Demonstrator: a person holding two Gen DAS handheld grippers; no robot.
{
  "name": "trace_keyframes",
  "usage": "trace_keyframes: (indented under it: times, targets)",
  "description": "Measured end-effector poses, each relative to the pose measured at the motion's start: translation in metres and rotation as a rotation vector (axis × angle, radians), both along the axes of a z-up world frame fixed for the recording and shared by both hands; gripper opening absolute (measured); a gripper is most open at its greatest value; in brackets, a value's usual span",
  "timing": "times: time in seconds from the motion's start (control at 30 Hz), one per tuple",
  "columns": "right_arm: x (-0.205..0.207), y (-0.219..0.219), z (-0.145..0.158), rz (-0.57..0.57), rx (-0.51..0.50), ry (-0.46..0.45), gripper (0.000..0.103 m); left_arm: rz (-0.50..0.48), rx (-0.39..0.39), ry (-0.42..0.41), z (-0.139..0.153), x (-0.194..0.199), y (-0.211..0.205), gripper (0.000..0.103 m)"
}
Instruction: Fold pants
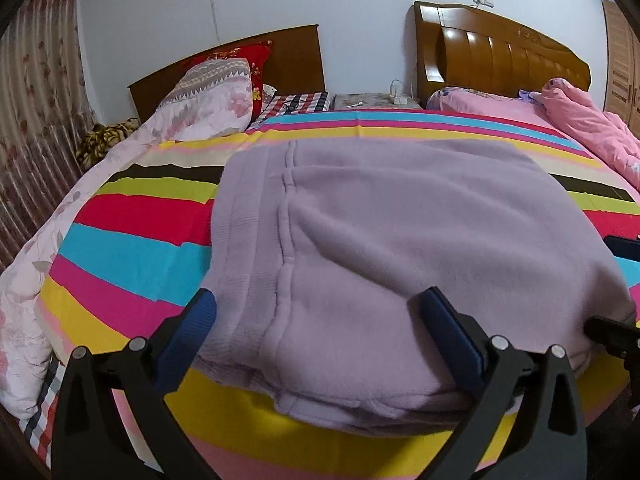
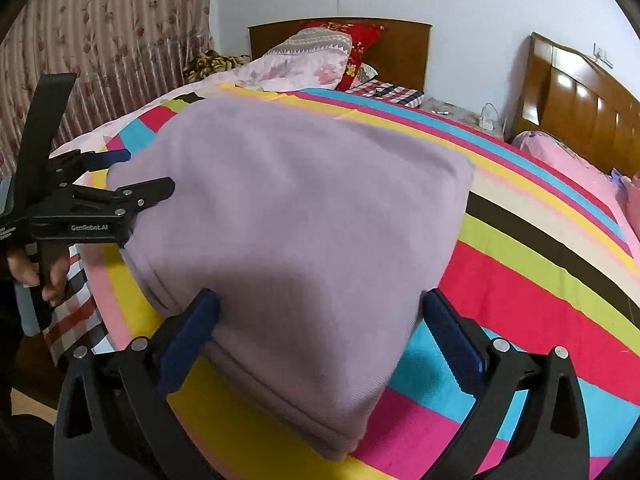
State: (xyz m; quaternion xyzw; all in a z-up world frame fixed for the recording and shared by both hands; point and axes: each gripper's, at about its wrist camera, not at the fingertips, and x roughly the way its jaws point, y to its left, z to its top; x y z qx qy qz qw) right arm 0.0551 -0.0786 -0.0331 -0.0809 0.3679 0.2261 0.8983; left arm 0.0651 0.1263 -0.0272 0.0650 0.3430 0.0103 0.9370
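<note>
The lilac fleece pants (image 1: 400,240) are seen folded into a thick, squarish stack on the striped bedsheet (image 1: 132,240), near the bed's front edge. Layered hems show along the front side, and a raised seam runs down the left part of the top layer. The left gripper (image 1: 320,320) is held with jaws wide apart, astride the stack's front edge, gripping nothing. The right gripper (image 2: 320,320) is likewise spread wide at the stack's front right corner, empty.

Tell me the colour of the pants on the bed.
The pants are plain light purple; the left wrist view shows them best.
</note>
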Motion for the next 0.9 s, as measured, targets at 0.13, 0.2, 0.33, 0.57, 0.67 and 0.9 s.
trace_keyframes:
  times: [0.13, 0.2, 0.33, 0.57, 0.67, 0.9]
  targets:
    - [-0.008, -0.002, 0.000, -0.029, 0.019, 0.003, 0.099, -0.001, 0.003, -0.016, -0.001, -0.003, 0.000, 0.102]
    - [-0.012, -0.004, 0.005, -0.033, 0.029, 0.005, 0.099, -0.001, 0.010, -0.009, 0.000, -0.002, -0.003, 0.102]
    - [-0.027, -0.009, 0.008, 0.005, -0.017, 0.001, 0.099, 0.016, 0.029, 0.001, 0.003, 0.001, -0.002, 0.102]
    - [-0.068, -0.034, 0.028, -0.056, 0.067, -0.073, 0.099, 0.113, 0.016, -0.051, 0.014, -0.023, -0.009, 0.102]
    - [-0.088, -0.041, 0.047, -0.123, 0.077, -0.199, 0.099, 0.154, -0.015, -0.106, 0.026, -0.051, -0.019, 0.102]
    - [-0.091, -0.037, 0.053, -0.207, 0.035, -0.248, 0.099, 0.180, 0.003, -0.159, 0.035, -0.096, -0.064, 0.102]
